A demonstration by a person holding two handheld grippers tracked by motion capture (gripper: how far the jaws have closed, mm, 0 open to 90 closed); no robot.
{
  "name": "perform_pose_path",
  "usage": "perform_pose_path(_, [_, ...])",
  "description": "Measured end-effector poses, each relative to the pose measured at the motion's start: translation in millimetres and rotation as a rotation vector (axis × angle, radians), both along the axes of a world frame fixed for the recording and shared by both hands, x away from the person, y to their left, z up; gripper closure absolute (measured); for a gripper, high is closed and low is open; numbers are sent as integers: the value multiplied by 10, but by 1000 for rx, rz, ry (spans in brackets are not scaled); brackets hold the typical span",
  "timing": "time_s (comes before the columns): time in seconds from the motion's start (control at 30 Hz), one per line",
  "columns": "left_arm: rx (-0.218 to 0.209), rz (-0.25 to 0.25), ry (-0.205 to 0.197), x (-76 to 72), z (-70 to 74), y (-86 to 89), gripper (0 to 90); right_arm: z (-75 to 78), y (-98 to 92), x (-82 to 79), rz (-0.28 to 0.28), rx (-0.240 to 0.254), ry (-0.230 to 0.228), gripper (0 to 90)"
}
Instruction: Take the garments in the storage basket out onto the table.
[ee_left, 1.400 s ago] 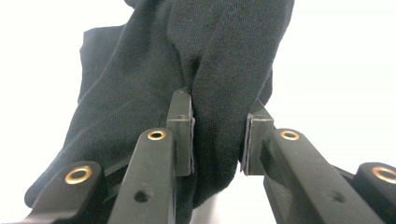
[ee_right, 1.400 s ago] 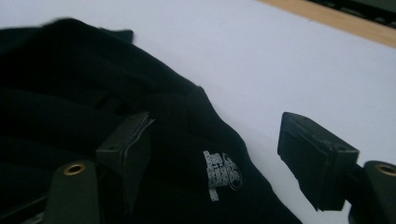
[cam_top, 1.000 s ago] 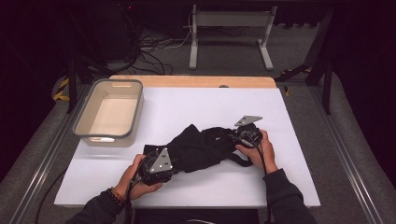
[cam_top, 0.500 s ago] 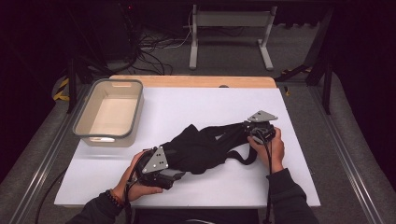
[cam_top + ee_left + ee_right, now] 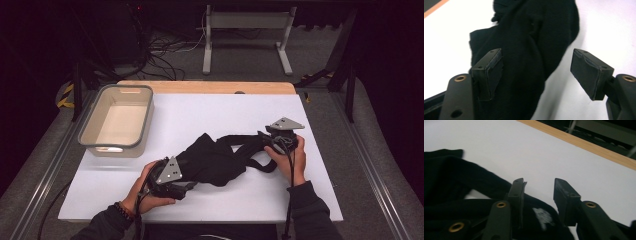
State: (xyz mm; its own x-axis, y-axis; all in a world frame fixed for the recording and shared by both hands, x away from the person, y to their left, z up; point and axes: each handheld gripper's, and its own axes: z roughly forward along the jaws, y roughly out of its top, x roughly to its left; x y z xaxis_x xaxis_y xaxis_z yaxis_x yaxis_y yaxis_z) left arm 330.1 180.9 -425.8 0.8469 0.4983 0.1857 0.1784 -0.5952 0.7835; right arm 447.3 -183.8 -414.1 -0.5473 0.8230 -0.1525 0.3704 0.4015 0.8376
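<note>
**Fingers apart over a black cloth**

The fingers of the left gripper stand wide apart. The black cloth lies between them, but the pads do not press it. It brushes one pad and is well away from the other.

The right gripper has just been opening its jaws. They now stand a little apart, with a fold of the cloth under them and nothing pinched.

The cloth lies crumpled in the middle of the white table, stretched from one gripper to the other, with thin straps near the right hand. A grey tub sits on the table's far left, apart from the cloth.
</note>
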Motion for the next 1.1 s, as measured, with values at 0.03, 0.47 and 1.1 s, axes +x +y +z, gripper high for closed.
perform_pose_path(0.03, [-2, 3, -8, 8, 10, 20, 273, 5, 41, -13, 21, 2, 4, 555])
perform_pose_path(0.47, [61, 26, 29, 154, -162, 62, 260, -358, 446, 39, 230, -90, 251, 527])
perform_pose_path(1.1, [77, 8, 36, 166, -226, 41, 376, -118, 188, -39, 92, -117, 32, 900])
